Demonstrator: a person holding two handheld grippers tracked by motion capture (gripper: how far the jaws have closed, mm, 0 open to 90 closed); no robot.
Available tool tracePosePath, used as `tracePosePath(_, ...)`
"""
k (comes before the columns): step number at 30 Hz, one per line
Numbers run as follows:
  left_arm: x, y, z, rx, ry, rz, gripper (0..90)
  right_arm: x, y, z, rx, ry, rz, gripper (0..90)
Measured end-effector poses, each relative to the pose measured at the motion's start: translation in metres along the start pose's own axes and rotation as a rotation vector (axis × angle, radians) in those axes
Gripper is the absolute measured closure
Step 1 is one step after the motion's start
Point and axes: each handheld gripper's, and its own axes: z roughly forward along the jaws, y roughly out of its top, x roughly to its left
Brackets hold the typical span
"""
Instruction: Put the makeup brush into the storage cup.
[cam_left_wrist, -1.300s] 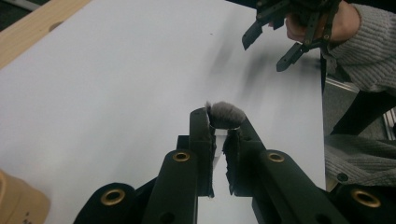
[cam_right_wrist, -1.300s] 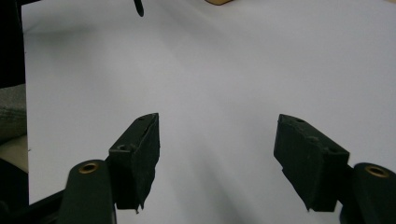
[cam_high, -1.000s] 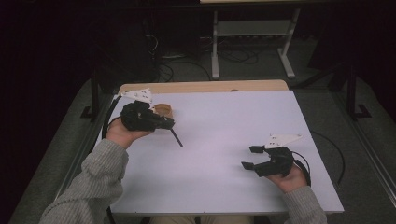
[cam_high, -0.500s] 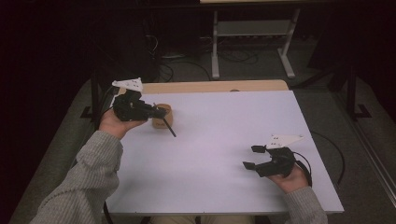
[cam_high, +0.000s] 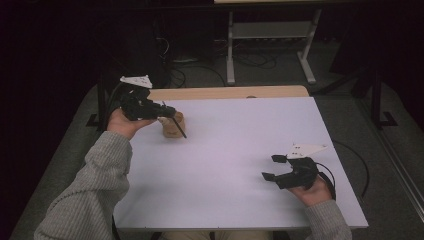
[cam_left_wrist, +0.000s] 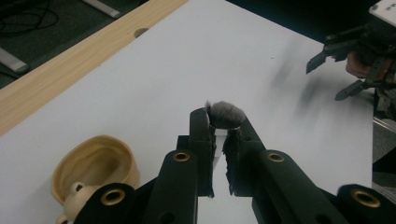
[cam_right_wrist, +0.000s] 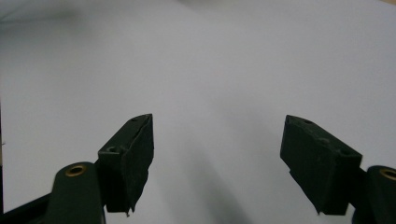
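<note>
The white rectangular worktop (cam_high: 235, 165) takes up the middle of the high view, with a light wooden strip (cam_high: 225, 93) running along its far edge at twelve o'clock. Dark floor with cables and a grey metal frame (cam_high: 270, 45) lies beyond that strip. The near edge sits at six o'clock, where the grey knitted sleeves come in. Nearly the whole white surface is bare, from the centre out to the three o'clock edge and down to the near edge, so there is wide open room between the two hands.

At ten o'clock, close to the left edge and just short of the wooden strip, sits the tan ear-shaped model (cam_high: 172, 126), a pale beige moulded piece with a hollowed bowl and raised folds; in the left gripper view (cam_left_wrist: 95, 170) it lies low at about eight o'clock of the claw. The left claw (cam_high: 169, 111) is pressed together on a thin dark-handled brush with a grey fluffy tip (cam_left_wrist: 225, 115), held above the worktop; the handle (cam_high: 179, 127) slants down past the ear model in the high view.

The right claw (cam_high: 274, 167) rests at about four o'clock, near the near-right corner, well apart from the ear model. Its jaws are spread wide with bare white surface between them (cam_right_wrist: 217, 158).
</note>
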Motion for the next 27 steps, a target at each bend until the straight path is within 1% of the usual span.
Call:
tracePosePath(1,0.003,0.001,0.0,-0.006,0.003,-0.013,82.1,0.0,0.0,0.0,0.002,0.0,0.002,24.7)
tracePosePath(4,0.006,0.002,-0.001,-0.005,0.008,-0.016,82.1,0.0,0.0,0.0,0.003,0.003,0.004,24.7)
tracePosePath(5,0.009,0.003,-0.001,-0.001,0.013,-0.025,82.1,0.0,0.0,0.0,0.003,0.005,0.005,24.7)
tracePosePath(8,0.014,0.006,-0.001,-0.002,0.02,-0.037,82.1,0.0,0.001,0.0,0.004,0.005,0.005,24.3)
tracePosePath(12,0.017,0.011,-0.002,0.008,0.033,-0.036,82.1,0.0,0.001,0.0,0.003,0.005,0.007,24.3)
tracePosePath(14,0.019,0.018,-0.004,0.011,0.046,-0.032,82.1,0.0,0.001,0.0,0.004,0.005,0.008,24.3)
tracePosePath(17,0.021,0.022,-0.005,0.007,0.054,-0.037,82.1,0.0,0.001,-0.001,0.001,0.005,0.009,24.3)
tracePosePath(18,0.023,0.026,-0.006,0.013,0.062,-0.036,82.1,-0.001,0.001,-0.001,0.0,0.006,0.01,24.3)
tracePosePath(22,0.027,0.03,-0.008,0.01,0.071,-0.039,82.1,-0.001,0.001,-0.001,-0.002,0.007,0.009,24.3)
tracePosePath(23,0.029,0.033,-0.009,0.007,0.078,-0.048,82.1,-0.001,0.002,-0.001,-0.005,0.008,0.008,24.3)
tracePosePath(24,0.031,0.033,-0.009,0.006,0.082,-0.049,82.1,-0.001,0.002,-0.001,-0.005,0.008,0.009,24.4)
tracePosePath(27,0.036,0.033,-0.009,0.003,0.092,-0.067,82.1,-0.002,0.002,-0.002,0.0,0.007,0.004,24.5)
